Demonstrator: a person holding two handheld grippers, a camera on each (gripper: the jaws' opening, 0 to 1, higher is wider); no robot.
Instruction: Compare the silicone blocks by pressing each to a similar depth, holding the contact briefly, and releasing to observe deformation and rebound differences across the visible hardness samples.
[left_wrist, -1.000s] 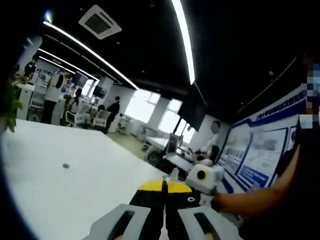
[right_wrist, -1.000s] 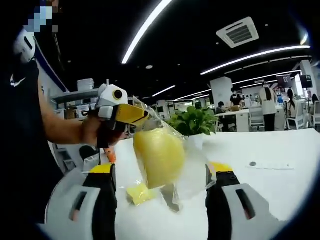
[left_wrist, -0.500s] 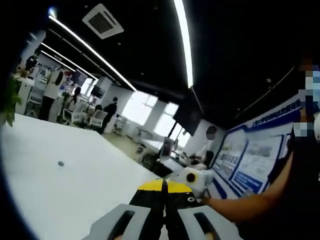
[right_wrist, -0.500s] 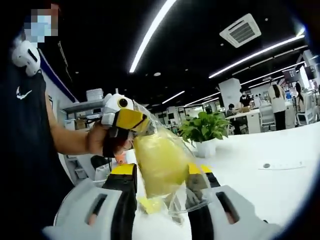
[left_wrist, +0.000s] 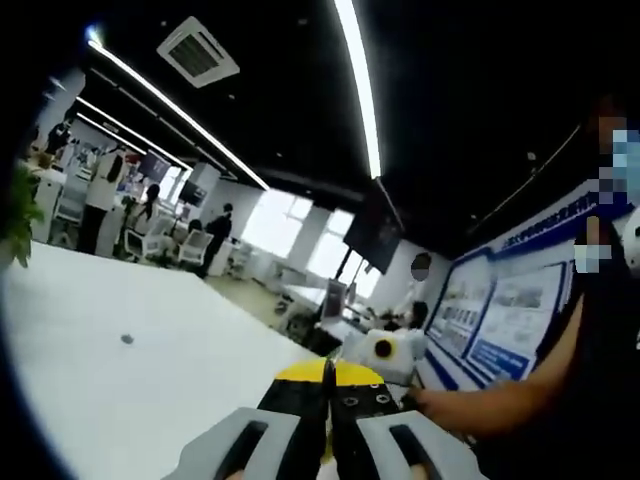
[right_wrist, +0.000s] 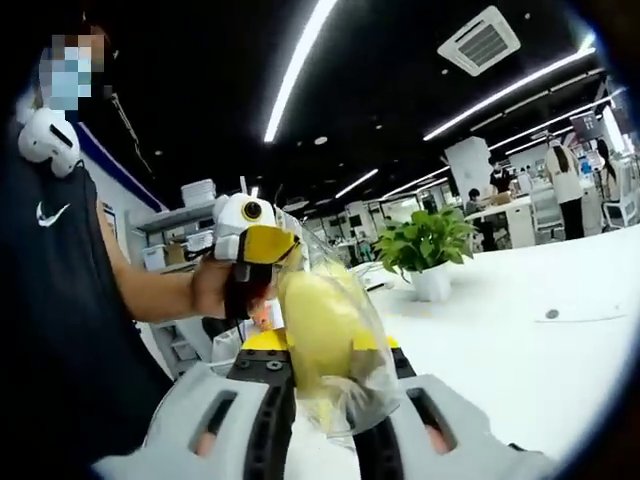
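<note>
Between both grippers' jaws, clear bag (right_wrist: 345, 375) with yellow silicone block (right_wrist: 318, 335).

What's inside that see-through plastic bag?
Inside the clear plastic bag is a yellow silicone block. The left hand-held gripper pinches the bag's top, and the right hand-held gripper squeezes its sides. The block's bottom is hidden by the jaws.

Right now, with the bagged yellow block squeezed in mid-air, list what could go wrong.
1. The left claw pinches only the top of the clear bag; the film could slip or tear.
2. The right claw squeezes the yellow block through loose plastic, so the block may slide and skew the press.
3. Held above the white table, it could drop.
</note>
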